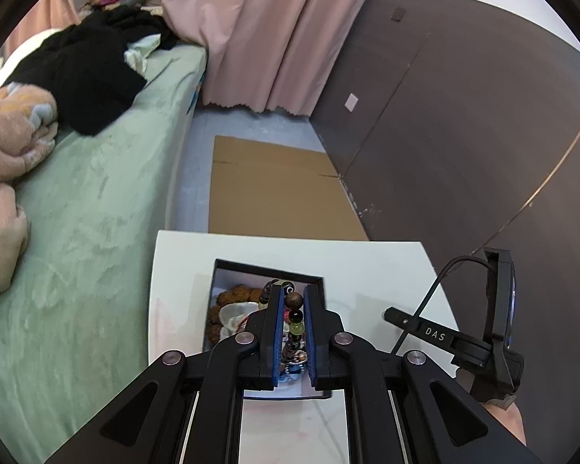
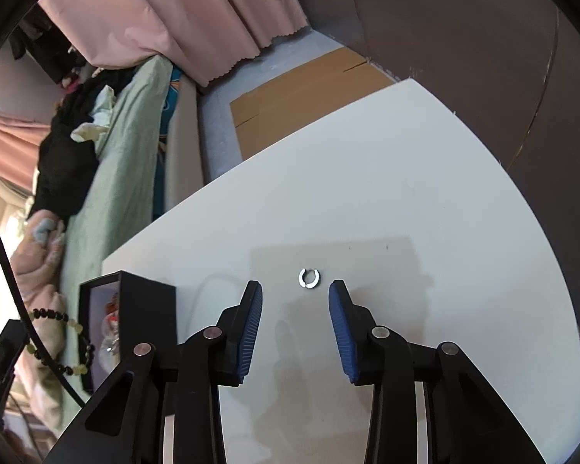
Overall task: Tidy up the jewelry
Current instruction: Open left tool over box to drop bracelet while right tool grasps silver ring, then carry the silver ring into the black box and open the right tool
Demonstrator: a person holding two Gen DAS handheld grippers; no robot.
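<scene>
My left gripper (image 1: 293, 294) is shut on a beaded bracelet (image 1: 294, 315) of brown, black and pale green beads, held over an open black jewelry box (image 1: 266, 266) on the white table (image 1: 367, 266). The box holds several other pieces, among them brown beads and clear stones. In the right wrist view the bracelet (image 2: 73, 324) hangs at the far left beside the box (image 2: 147, 309). My right gripper (image 2: 295, 290) is open and empty, just short of a small silver open ring (image 2: 309, 278) lying on the table (image 2: 367, 193).
A green-covered bed (image 1: 96, 201) with black clothes and a pink blanket runs along the table's left. Flat cardboard (image 1: 274, 189) lies on the floor beyond the table. Pink curtains (image 1: 259, 31) and a dark wall (image 1: 464, 135) stand behind. The right gripper's body (image 1: 487, 332) is at the table's right.
</scene>
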